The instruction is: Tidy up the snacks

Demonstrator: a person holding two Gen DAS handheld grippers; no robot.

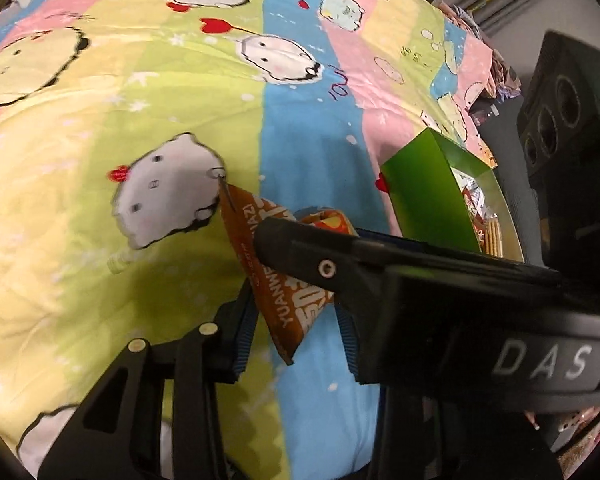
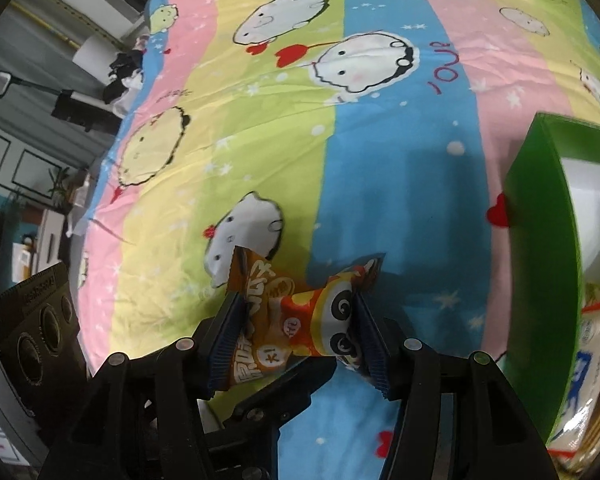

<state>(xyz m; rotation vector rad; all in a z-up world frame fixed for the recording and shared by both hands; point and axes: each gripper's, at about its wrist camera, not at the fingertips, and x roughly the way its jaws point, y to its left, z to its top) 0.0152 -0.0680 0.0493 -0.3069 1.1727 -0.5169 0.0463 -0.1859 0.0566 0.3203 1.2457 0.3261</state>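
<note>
I observe a bed sheet [image 2: 380,152] with pastel stripes and cartoon animals filling both views. A green box [image 2: 540,280] stands open on it at the right; packaged snacks lie inside, though I cannot identify them, the view there being blurred.

In the right wrist view, my right gripper [image 2: 296,320] is clamped on an orange snack packet [image 2: 300,312]: both ribbed pads press its sides, and the packet's ends stick out past each pad. The box is near, to the right of this gripper, apart from it.

In the left wrist view, my left gripper [image 1: 296,320] has a brown snack packet [image 1: 276,280] between its pads, tilted, one corner pointing up and away. The right gripper's black body crosses in front, so I cannot fully confirm contact on the far pad; the packet appears pinched. The orange packet [image 1: 328,222] shows just beyond.
</note>
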